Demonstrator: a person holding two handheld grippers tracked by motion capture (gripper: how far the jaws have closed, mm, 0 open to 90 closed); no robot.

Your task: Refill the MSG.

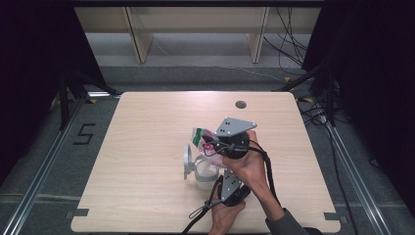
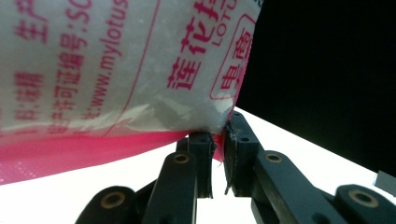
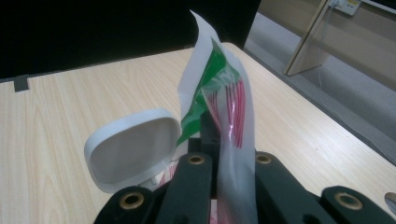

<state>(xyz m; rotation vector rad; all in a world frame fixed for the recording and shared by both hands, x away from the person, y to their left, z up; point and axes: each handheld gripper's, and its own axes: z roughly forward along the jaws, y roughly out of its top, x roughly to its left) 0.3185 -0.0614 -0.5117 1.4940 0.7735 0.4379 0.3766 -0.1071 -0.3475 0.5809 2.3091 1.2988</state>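
Observation:
A white plastic packet with green and red print hangs over a white jar near the table's middle front. The jar's flip lid stands open on its left. My right gripper, under its grey plate, is shut on the packet's striped end, with the lid just to the left in the right gripper view. My left gripper comes up from below. In the left gripper view its jaws pinch a bottom corner of the packet, which carries pink print.
The light wooden table has a round cable hole near its far edge. Bare wood lies all around the jar. Wooden shelf legs and loose cables stand on the floor beyond the table.

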